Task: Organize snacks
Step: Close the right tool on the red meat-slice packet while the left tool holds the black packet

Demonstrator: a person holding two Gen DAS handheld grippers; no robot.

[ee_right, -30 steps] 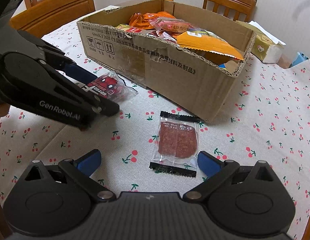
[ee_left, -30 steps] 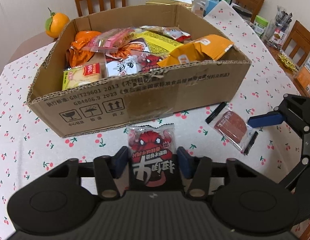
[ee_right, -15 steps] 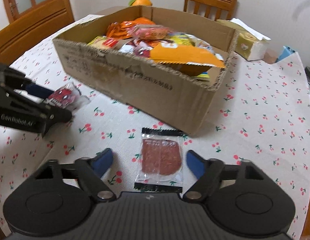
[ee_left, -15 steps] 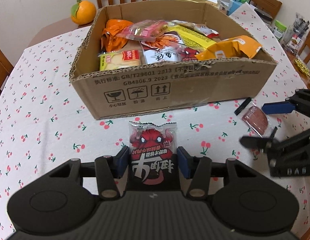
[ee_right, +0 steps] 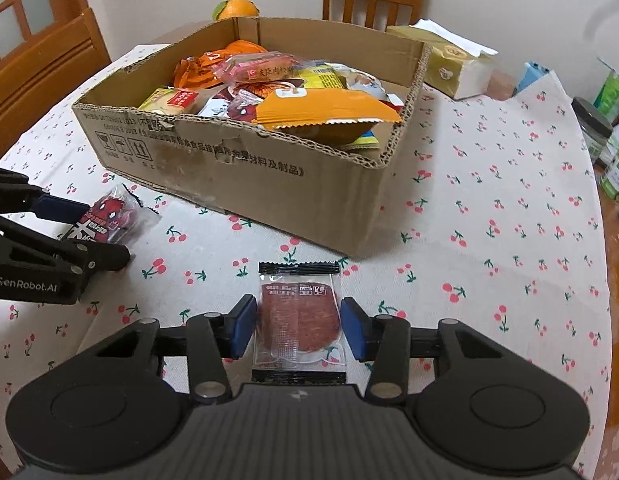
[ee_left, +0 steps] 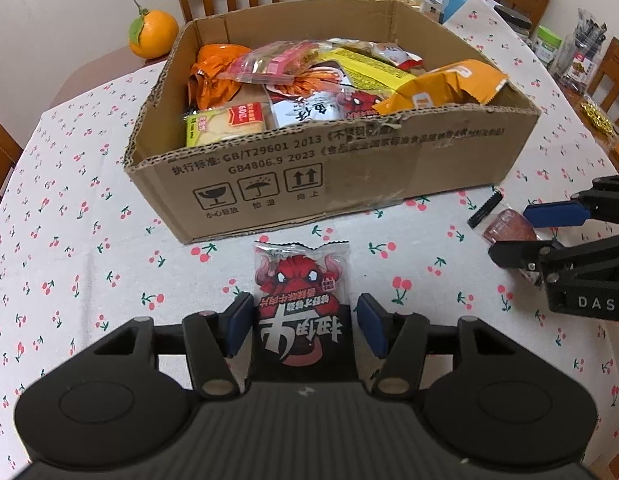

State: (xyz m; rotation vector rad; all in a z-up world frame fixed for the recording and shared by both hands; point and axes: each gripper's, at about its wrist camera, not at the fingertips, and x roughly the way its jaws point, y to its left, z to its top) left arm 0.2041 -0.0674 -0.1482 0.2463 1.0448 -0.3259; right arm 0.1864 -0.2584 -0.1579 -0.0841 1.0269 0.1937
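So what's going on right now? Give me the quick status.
Left gripper open around red bull packet. Right gripper open around meat slice packet. Both packets on tablecloth, outside snack box. Nothing blocking.

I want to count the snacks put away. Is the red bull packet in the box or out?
Out. The red bull packet lies on the tablecloth before the cardboard box, between the left gripper fingers.

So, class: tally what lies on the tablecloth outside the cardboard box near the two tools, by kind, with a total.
Red-and-black bull-print snack packet: 1
Clear plastic packet of reddish sliced meat: 1
Open brown cardboard box of snacks: 1
Round orange fruit with green leaf: 1
Total: 4
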